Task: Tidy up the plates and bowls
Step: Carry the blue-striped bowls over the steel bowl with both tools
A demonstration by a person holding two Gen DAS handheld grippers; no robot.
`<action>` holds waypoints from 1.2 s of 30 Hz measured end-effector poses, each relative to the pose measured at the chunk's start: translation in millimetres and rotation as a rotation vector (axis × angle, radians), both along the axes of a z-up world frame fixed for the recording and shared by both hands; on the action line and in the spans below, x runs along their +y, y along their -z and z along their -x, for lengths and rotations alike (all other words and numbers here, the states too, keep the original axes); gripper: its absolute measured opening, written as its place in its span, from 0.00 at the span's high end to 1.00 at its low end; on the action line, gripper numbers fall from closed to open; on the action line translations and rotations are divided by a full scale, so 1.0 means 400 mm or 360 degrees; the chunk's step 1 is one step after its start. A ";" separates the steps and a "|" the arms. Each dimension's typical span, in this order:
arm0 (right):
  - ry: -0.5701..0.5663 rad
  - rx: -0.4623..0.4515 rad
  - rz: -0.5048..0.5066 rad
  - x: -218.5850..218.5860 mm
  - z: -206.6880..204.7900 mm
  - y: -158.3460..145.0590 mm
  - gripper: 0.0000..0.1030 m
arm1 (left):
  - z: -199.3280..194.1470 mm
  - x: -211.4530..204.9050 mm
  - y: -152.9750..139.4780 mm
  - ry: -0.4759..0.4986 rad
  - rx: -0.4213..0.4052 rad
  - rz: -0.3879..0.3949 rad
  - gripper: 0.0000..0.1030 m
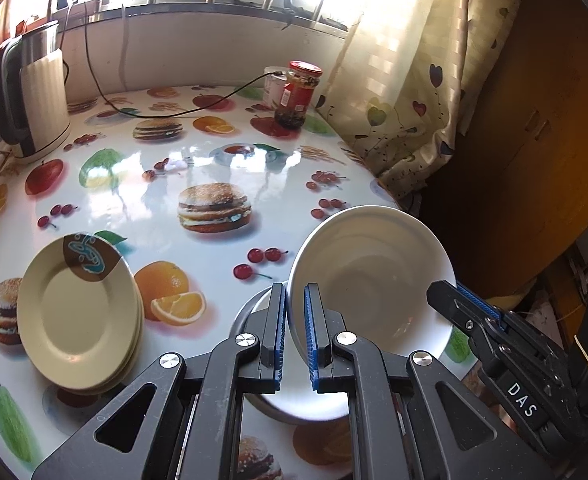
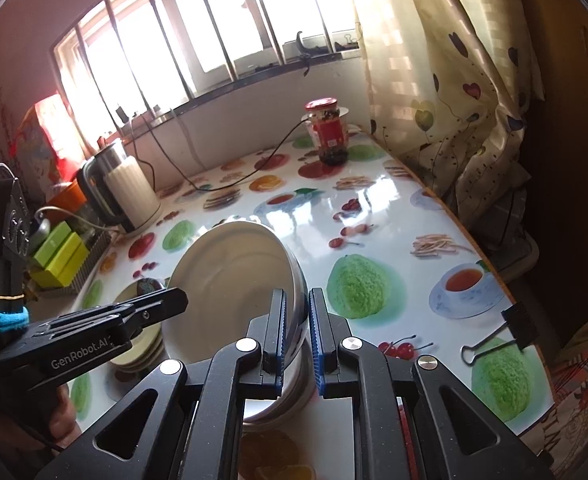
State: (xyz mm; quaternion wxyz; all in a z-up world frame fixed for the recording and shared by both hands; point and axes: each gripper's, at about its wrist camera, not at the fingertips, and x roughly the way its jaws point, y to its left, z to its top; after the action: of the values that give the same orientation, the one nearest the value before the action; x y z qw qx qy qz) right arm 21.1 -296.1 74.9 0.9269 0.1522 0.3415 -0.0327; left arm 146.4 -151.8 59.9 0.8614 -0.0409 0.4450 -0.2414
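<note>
A white bowl [image 1: 369, 276] hangs tilted over the table, held at two rims. My left gripper [image 1: 295, 292] is shut on its near-left rim, and my right gripper [image 1: 443, 290] clamps the opposite rim. In the right wrist view the same bowl [image 2: 230, 276] sits between the right gripper [image 2: 297, 296] and the left gripper [image 2: 172, 298]. Just under it, a second white bowl [image 1: 294, 404] rests on the table, partly hidden by my fingers. To the left of the bowls lies a stack of cream plates [image 1: 78, 316], also seen as plates [image 2: 142, 344] behind the left gripper.
The fruit-print table [image 1: 214, 160] carries a kettle [image 1: 42, 92] at the far left, a red-lidded jar [image 1: 299, 92] at the back and a black cable. A curtain [image 1: 405, 80] hangs along the right edge. A binder clip [image 2: 505, 332] grips that edge. Green boxes [image 2: 62, 256] sit left.
</note>
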 end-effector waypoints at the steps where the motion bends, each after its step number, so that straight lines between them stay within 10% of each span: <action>1: -0.0005 0.0004 -0.0001 0.004 -0.001 0.003 0.89 | 0.001 0.004 0.003 -0.0002 0.0004 0.0001 0.91; 36: -0.0065 0.0159 -0.0027 0.049 -0.034 0.076 0.89 | 0.008 0.053 0.064 -0.0082 0.0122 -0.0015 0.91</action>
State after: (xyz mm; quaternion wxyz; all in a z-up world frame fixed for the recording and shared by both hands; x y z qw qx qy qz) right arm 34.8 -276.7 44.4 0.9078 0.1513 0.3907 -0.0186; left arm 143.2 -130.6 34.3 0.8498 -0.0574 0.4776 -0.2153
